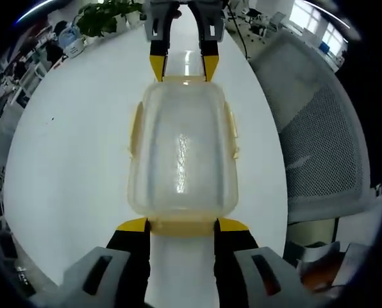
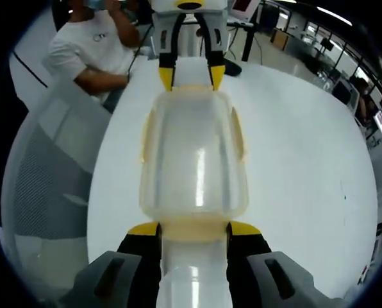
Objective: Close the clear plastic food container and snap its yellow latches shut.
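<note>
Left gripper [image 1: 181, 224] level and low, yellow-tipped jaws spread apart and squared up head-on to the right gripper [image 1: 183, 67]. Right gripper [image 2: 194, 230] mirrors it: jaws parted about as wide, tips forward, facing the left gripper [image 2: 191, 78] dead ahead. Both pairs of tips aligned on one axis, well apart from each other.
</note>
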`<action>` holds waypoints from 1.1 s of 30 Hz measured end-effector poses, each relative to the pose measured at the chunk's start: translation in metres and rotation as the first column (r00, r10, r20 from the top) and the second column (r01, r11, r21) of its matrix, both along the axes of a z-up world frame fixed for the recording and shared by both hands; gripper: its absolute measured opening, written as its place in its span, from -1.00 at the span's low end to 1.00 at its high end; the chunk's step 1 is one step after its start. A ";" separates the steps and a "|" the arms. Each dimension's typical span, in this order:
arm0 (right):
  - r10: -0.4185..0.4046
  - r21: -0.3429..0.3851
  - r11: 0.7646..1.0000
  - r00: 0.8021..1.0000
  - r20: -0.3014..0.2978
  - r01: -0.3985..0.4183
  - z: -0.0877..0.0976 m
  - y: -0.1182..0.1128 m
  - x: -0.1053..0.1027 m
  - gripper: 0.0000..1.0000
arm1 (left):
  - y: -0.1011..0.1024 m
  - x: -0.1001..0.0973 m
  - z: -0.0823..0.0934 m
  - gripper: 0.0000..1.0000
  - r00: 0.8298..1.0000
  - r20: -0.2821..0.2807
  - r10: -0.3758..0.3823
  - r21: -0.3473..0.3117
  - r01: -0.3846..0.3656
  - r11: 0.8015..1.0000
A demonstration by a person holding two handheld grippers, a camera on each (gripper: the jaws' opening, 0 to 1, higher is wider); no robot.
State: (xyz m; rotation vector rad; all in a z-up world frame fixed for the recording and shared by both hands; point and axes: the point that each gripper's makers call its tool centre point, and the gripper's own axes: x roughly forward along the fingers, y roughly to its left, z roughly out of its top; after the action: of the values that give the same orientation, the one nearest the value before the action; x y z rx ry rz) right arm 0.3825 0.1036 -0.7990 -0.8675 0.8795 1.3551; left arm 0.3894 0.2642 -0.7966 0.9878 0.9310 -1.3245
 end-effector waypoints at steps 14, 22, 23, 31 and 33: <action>-0.008 -0.010 1.000 1.000 0.008 0.008 0.015 -0.009 0.006 -0.24 | -0.009 0.008 0.016 -0.25 1.000 0.019 -0.011 -0.005 0.012 1.000; -0.005 -0.015 1.000 1.000 0.003 0.006 0.019 -0.018 0.005 -0.24 | -0.018 0.008 0.019 -0.25 1.000 0.017 -0.018 -0.005 0.018 1.000; -0.005 -0.014 1.000 1.000 0.003 0.006 0.019 -0.018 0.006 -0.24 | -0.018 0.008 0.019 -0.25 1.000 0.017 -0.018 -0.005 0.018 1.000; -0.003 -0.023 1.000 1.000 0.008 0.004 0.022 -0.026 0.007 -0.24 | -0.027 0.010 0.024 -0.24 1.000 0.017 -0.022 -0.006 0.022 1.000; -0.006 -0.023 1.000 1.000 0.007 0.006 0.023 -0.028 0.007 -0.24 | -0.029 0.011 0.024 -0.24 1.000 0.017 -0.024 -0.005 0.025 1.000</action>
State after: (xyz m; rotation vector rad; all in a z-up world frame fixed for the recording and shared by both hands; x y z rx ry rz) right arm 0.3893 0.0751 -0.7760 -0.8862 0.8936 1.3387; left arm 0.4005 0.2352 -0.7727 1.0076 0.9051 -1.3367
